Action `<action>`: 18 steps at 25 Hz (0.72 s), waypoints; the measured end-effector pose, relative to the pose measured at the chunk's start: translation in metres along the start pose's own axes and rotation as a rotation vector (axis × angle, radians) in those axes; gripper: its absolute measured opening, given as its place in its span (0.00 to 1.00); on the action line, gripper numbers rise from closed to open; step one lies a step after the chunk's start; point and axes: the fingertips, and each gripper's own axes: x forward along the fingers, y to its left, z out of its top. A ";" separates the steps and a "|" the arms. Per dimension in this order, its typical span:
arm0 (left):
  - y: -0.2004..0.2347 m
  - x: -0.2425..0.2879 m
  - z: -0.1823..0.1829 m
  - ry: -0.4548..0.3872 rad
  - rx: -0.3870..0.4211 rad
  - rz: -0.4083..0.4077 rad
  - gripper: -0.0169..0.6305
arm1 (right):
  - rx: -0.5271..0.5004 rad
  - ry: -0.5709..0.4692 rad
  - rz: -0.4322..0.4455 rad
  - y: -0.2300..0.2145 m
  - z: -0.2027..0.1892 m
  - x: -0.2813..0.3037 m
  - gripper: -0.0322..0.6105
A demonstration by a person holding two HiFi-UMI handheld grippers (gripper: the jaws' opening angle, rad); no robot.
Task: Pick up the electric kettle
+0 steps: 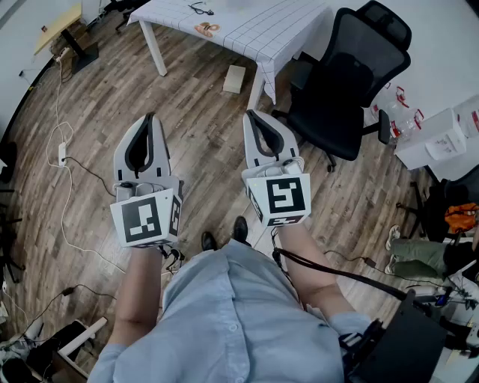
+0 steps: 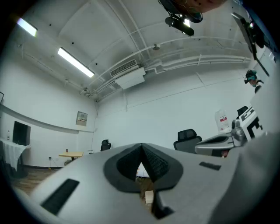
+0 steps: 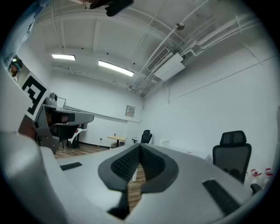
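No electric kettle shows in any view. In the head view my left gripper (image 1: 152, 117) and right gripper (image 1: 250, 114) are held side by side at waist height over the wooden floor, pointing forward toward a white table (image 1: 278, 39). Both are shut with nothing between the pads. In the left gripper view the left gripper (image 2: 141, 145) has its tips touching, and the room's far wall lies beyond. In the right gripper view the right gripper (image 3: 140, 147) is shut the same way. Each carries its marker cube near my hands.
A black office chair (image 1: 348, 82) stands right of the table. A small box (image 1: 234, 78) lies on the floor by a table leg. Cables and a power strip (image 1: 63, 153) run along the left. White boxes (image 1: 435, 138) sit at right; glasses (image 1: 200, 9) lie on the table.
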 end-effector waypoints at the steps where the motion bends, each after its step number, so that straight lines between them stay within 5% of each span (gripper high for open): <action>1: 0.000 0.000 -0.001 0.001 0.000 0.000 0.03 | 0.001 0.000 0.000 -0.001 -0.001 0.000 0.05; 18: -0.022 0.038 -0.011 0.003 0.008 0.030 0.03 | 0.053 -0.025 0.048 -0.040 -0.016 0.026 0.05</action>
